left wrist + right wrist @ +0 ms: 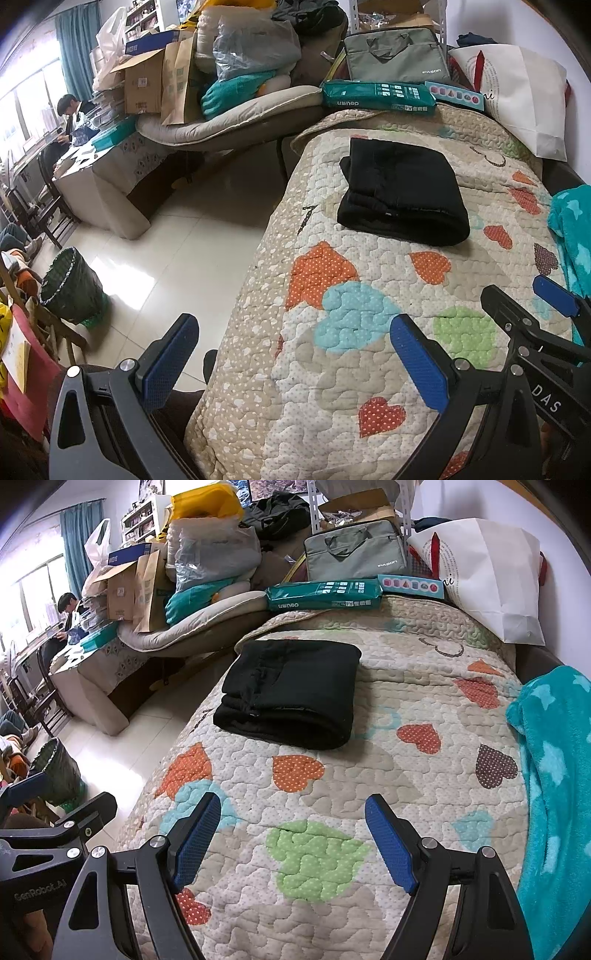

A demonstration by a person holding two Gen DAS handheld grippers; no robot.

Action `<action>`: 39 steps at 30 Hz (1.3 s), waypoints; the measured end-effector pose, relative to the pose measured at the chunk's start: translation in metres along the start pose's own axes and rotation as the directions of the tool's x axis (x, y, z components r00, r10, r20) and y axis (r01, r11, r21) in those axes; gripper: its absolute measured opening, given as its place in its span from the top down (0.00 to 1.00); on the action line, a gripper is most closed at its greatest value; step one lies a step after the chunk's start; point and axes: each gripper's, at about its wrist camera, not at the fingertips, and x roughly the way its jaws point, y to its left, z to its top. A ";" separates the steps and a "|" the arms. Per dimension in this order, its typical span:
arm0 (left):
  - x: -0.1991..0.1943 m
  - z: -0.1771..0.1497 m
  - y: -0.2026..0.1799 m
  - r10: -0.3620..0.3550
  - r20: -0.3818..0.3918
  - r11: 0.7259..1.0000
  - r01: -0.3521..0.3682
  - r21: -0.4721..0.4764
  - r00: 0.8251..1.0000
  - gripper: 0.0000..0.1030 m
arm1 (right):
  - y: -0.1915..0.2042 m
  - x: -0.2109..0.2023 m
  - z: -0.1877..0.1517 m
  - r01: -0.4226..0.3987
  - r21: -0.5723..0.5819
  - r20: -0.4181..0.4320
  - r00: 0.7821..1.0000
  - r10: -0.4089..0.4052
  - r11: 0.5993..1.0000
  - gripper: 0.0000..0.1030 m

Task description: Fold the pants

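Note:
The black pants point(402, 192) lie folded into a compact rectangle on the heart-patterned quilt point(332, 369), toward its far half. They also show in the right wrist view point(291, 692). My left gripper point(291, 328) is open and empty, held near the quilt's near left edge, well short of the pants. My right gripper point(291, 808) is open and empty over the quilt point(406, 775), also well short of the pants. The right gripper shows at the right edge of the left wrist view point(532, 306).
A teal fleece blanket point(554, 794) lies along the quilt's right side. A white paper bag point(491, 576), a green paper pack point(325, 594) and a grey laptop bag point(354, 554) stand at the far end. A green waste bin point(70, 288) stands on the tiled floor at left. A person point(70, 114) sits far left.

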 end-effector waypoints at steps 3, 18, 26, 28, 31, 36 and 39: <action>0.001 0.000 0.000 0.000 -0.005 1.000 0.000 -0.001 1.000 0.00 | 0.001 0.001 -0.001 -0.001 -0.002 -0.001 1.000 0.001 1.000 0.17; 0.012 -0.001 0.005 -0.008 -0.042 1.000 0.007 -0.022 0.999 0.00 | -0.001 0.004 -0.002 -0.011 -0.024 -0.012 1.000 0.011 1.000 0.17; 0.017 -0.001 0.007 -0.010 -0.057 1.000 0.008 -0.030 0.998 0.00 | -0.002 0.006 -0.002 -0.013 -0.037 -0.024 1.000 0.012 0.999 0.17; 0.018 -0.001 0.007 -0.011 -0.061 0.999 0.009 -0.033 0.998 0.00 | -0.002 0.006 -0.002 -0.012 -0.037 -0.023 1.000 0.012 0.999 0.17; 0.019 -0.001 0.007 -0.009 -0.062 0.999 0.007 -0.032 0.998 0.00 | -0.001 0.006 -0.002 -0.011 -0.036 -0.024 1.000 0.010 0.999 0.17; 0.021 -0.002 0.007 -0.009 -0.069 0.999 0.006 -0.033 0.998 0.00 | -0.002 0.008 -0.002 -0.008 -0.043 -0.029 1.000 0.007 0.999 0.17; 0.024 -0.002 0.008 -0.012 -0.078 0.999 0.009 -0.036 0.997 0.00 | -0.003 0.008 -0.002 -0.005 -0.046 -0.033 0.999 0.003 0.999 0.17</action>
